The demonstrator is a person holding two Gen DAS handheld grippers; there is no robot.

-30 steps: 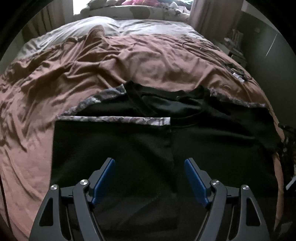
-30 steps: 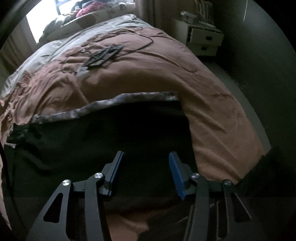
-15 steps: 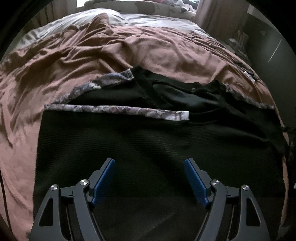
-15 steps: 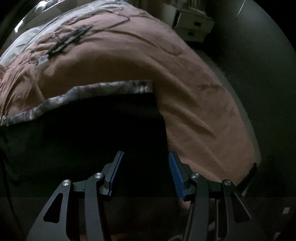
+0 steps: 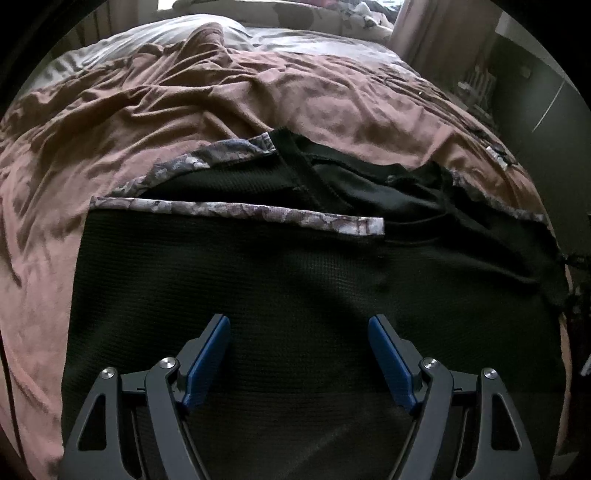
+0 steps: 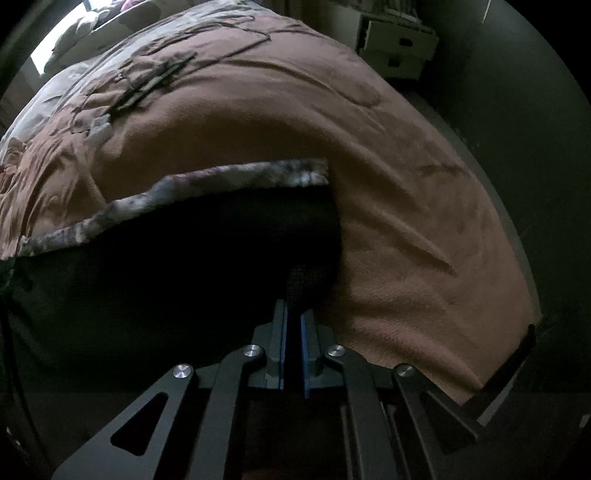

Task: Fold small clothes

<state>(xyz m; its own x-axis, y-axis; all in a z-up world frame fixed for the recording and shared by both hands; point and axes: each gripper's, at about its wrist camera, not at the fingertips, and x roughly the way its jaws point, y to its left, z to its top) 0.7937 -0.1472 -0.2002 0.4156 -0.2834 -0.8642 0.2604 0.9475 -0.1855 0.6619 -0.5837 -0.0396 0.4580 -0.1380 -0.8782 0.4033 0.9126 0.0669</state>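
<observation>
A black waffle-knit shirt [image 5: 295, 280] with patterned grey-white sleeve trim [image 5: 240, 214] lies flat on a brown blanket [image 5: 147, 110], one sleeve folded across its chest. My left gripper [image 5: 299, 332] is open and empty, low over the shirt's lower body. In the right wrist view the shirt [image 6: 184, 280] fills the lower left, its trimmed edge [image 6: 221, 184] above. My right gripper [image 6: 293, 317] is shut on a bunched bit of the shirt's right edge.
The bed's blanket [image 6: 424, 240] drops off at the right to a dark floor. White drawers [image 6: 399, 44] stand beyond the bed. Dark cables or straps [image 6: 147, 85] lie on the blanket farther up. Pillows and light bedding [image 5: 295, 33] lie at the head.
My right gripper has closed on the shirt's right edge; it was open before. My left gripper stayed open and moved lower over the shirt.
</observation>
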